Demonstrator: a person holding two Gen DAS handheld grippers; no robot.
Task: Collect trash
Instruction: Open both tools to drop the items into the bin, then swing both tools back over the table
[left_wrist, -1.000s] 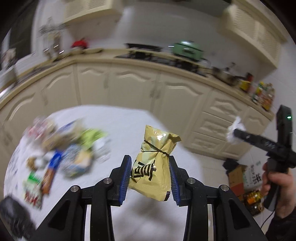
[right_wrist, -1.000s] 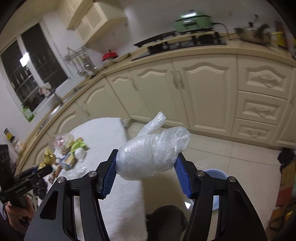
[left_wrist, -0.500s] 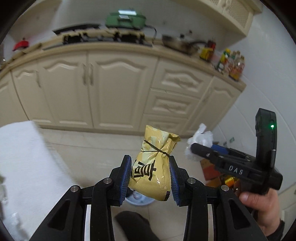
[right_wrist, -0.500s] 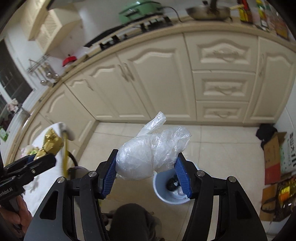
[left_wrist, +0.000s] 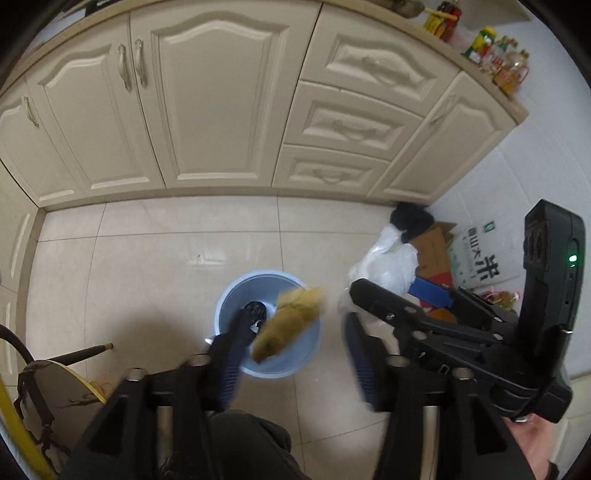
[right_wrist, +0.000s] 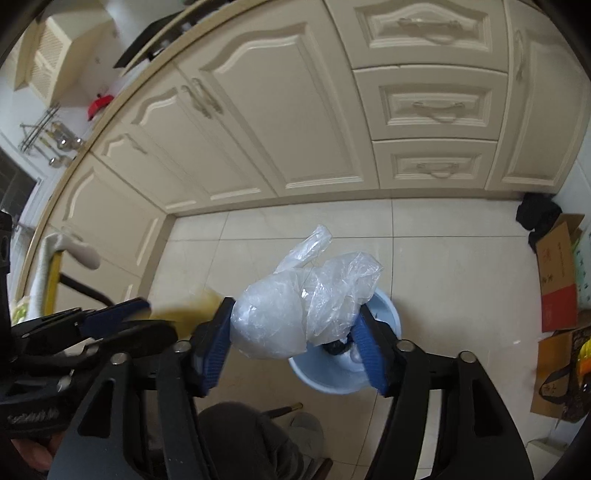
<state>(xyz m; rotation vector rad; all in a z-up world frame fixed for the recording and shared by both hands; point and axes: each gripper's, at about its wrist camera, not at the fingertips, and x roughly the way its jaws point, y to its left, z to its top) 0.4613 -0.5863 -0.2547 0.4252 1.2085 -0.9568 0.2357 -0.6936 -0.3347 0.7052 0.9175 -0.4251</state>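
On the tiled kitchen floor (left_wrist: 155, 258) stands a blue bin (left_wrist: 236, 295). Above it, the left gripper (left_wrist: 295, 350) has just been opening, its yellow snack bag (left_wrist: 288, 325) falling free. The right gripper (right_wrist: 295, 347), jaws also just widening, still cradles a plastic bag (right_wrist: 288, 317) over the bin.

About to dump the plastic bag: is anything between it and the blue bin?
Nothing visible blocks it. The plastic bag sits between the right hand-held gripper's opening pads, just above the blue bin's open mouth.
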